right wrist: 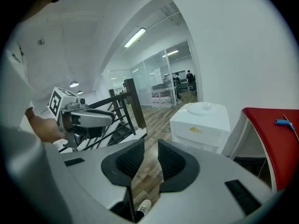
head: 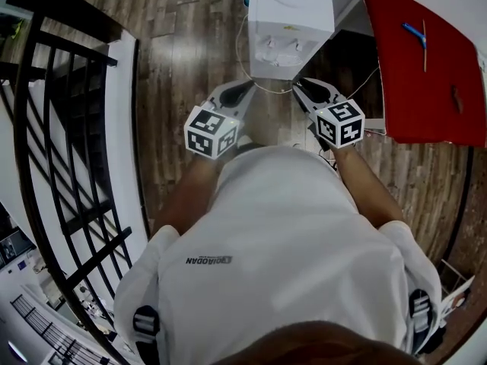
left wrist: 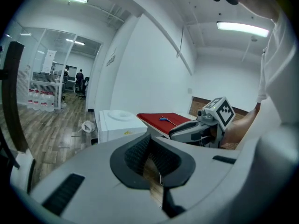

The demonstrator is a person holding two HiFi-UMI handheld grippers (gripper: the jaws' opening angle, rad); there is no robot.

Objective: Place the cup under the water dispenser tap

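No cup shows in any view. The white water dispenser (head: 291, 21) stands on the wooden floor just ahead, its two taps (head: 281, 46) on the front facing me. My left gripper (head: 242, 90) hovers in front of its lower left corner, pads touching at the tips and holding nothing. My right gripper (head: 304, 88) hovers at the lower right corner, with a narrow gap between its pads and nothing in it. In the left gripper view the dispenser (left wrist: 119, 122) lies beyond the jaws. The right gripper view has the dispenser (right wrist: 201, 122) to the right of the jaws.
A red table (head: 434, 67) stands close to the dispenser's right, with a blue tool (head: 415, 33) on it. A black stair railing (head: 68, 128) runs along the left. A thin cable (head: 266, 88) lies on the floor by the dispenser's base. My shoe (right wrist: 142, 206) shows below.
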